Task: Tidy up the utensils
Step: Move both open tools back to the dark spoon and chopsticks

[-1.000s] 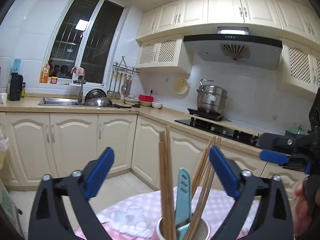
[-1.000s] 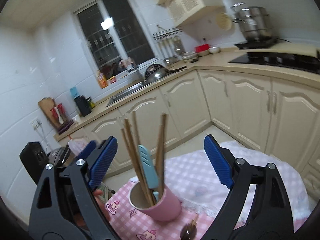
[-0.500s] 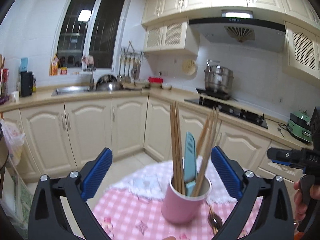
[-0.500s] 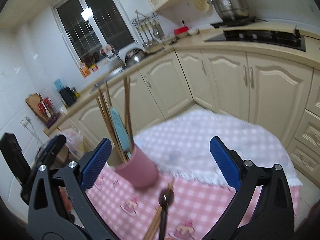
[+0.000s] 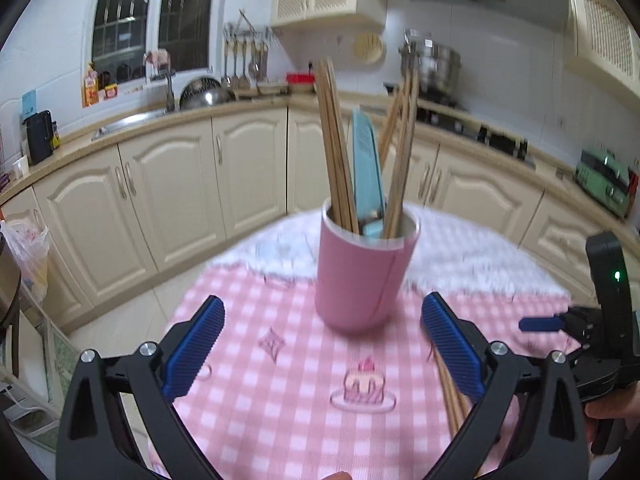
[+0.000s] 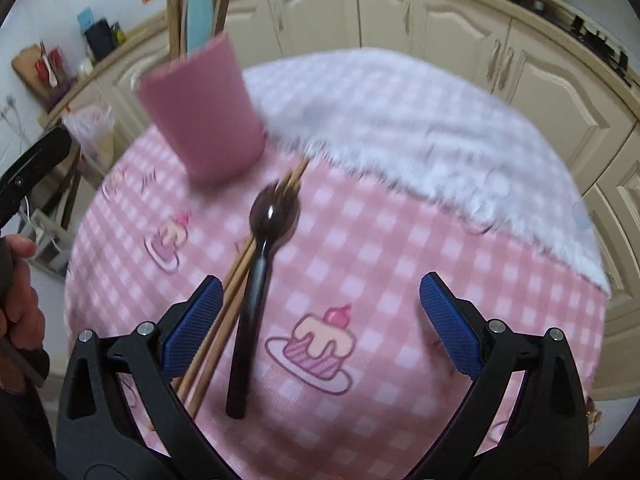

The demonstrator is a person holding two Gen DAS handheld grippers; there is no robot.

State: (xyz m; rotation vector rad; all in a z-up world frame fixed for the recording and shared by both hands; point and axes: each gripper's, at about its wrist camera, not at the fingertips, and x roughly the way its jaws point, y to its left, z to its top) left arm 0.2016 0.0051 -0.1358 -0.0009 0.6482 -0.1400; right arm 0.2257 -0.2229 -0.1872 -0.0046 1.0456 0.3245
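A pink cup (image 5: 362,272) stands on the round table, holding several wooden chopsticks (image 5: 334,148) and a light-blue utensil (image 5: 366,168). My left gripper (image 5: 322,344) is open just short of the cup, nothing between its fingers. In the right wrist view the pink cup (image 6: 204,114) is at upper left. A dark spoon (image 6: 260,272) and a pair of wooden chopsticks (image 6: 236,292) lie on the cloth below it. My right gripper (image 6: 320,326) is open above them, the spoon's handle near its left finger. Loose chopsticks (image 5: 450,392) also show by my left gripper's right finger.
The table wears a pink checked cloth (image 6: 380,248) with cake prints and a white fluffy strip (image 6: 400,112) at the far side. Cream kitchen cabinets (image 5: 168,200) ring the room. The other hand-held gripper (image 5: 592,332) shows at right, a person's hand (image 6: 16,312) at left.
Both grippers have tilted down toward the table and come closer. The cup now sits lower and larger in the left view; the spoon and chopsticks have come between the right fingers.
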